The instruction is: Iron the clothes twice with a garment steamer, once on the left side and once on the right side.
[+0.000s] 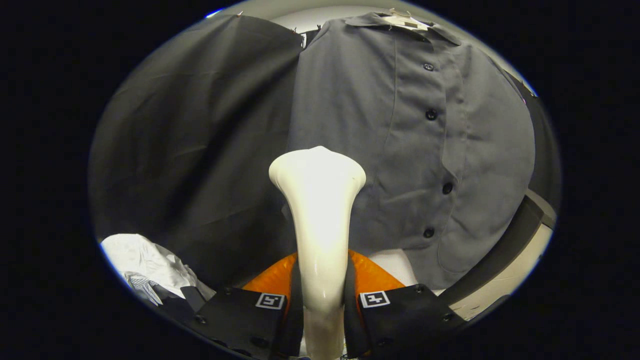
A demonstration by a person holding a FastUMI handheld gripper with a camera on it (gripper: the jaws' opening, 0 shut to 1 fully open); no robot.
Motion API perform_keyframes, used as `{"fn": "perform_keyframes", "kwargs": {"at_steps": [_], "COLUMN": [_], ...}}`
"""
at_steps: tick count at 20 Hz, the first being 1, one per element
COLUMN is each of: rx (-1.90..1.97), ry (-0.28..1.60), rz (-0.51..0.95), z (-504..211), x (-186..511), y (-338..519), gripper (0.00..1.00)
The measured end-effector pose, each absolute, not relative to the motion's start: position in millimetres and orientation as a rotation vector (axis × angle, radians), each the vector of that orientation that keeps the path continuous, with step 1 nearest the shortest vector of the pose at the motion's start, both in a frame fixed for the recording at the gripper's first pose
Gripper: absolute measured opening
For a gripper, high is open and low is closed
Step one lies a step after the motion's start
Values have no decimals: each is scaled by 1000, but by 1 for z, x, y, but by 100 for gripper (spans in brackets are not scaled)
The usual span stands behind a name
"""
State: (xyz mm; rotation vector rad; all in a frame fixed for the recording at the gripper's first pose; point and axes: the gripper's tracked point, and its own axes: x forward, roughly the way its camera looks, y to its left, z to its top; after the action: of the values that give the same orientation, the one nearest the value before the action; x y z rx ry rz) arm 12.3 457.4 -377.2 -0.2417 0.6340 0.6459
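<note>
The gripper [320, 305] has its jaws clamped on the white plastic garment steamer [318, 210], whose head points at the hanging grey buttoned shirt [400, 140].

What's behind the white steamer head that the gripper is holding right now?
Behind the steamer head, held between the gripper fingers, hangs the grey shirt, left of its button placket. The shirt patch directly behind the head is covered.

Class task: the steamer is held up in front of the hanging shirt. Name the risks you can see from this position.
1. The hand-held gripper holds the steamer low on its narrow neck, so the wide head could tilt or slip.
2. The head points at the grey shirt near its edge; a stroke might stray onto the black cloth.
</note>
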Motion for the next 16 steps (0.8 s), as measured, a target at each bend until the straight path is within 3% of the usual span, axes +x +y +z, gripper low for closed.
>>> {"fn": "perform_keyframes", "kwargs": {"at_steps": [8, 16], "rx": [-252, -168], "ry": [708, 565], "rz": [632, 651], "z": [-403, -320], "x": [-5, 10], "y": [442, 435], "gripper": [41, 41]}}
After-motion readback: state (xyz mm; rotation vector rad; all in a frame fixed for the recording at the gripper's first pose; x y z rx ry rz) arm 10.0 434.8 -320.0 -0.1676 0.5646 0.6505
